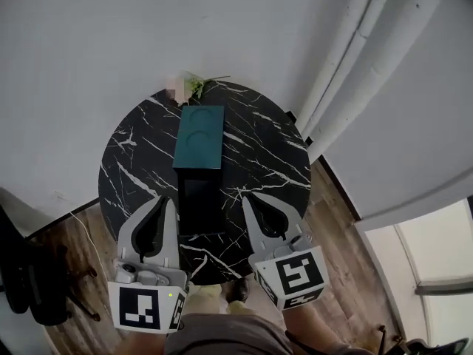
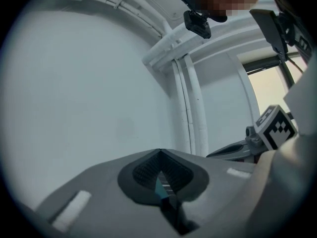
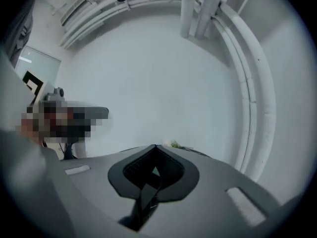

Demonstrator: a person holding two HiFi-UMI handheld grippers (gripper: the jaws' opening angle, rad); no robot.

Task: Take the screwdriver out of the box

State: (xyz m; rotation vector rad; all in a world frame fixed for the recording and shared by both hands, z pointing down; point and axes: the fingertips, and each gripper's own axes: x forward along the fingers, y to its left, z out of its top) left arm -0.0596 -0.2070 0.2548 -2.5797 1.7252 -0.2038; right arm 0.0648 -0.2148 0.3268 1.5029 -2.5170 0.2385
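The screwdriver cannot be made out, because the near half of the box [image 1: 200, 154] is too dark to show what lies in it. The far half of the box is teal with two round dips in its top. The box is long and lies in the middle of a round black marble table [image 1: 273, 154] with white veins. The left gripper [image 1: 171, 200] is just beside the dark near end of the box on its left, and its jaws are pressed together with nothing between them. The right gripper [image 1: 246, 197] is just beside the same end on its right, and its jaws are pressed together and empty too. Past the far end of the box, a small green plant [image 1: 196, 86] sits at the table's edge. White pipes [image 1: 355, 58] run up the wall, well to the right of the box.
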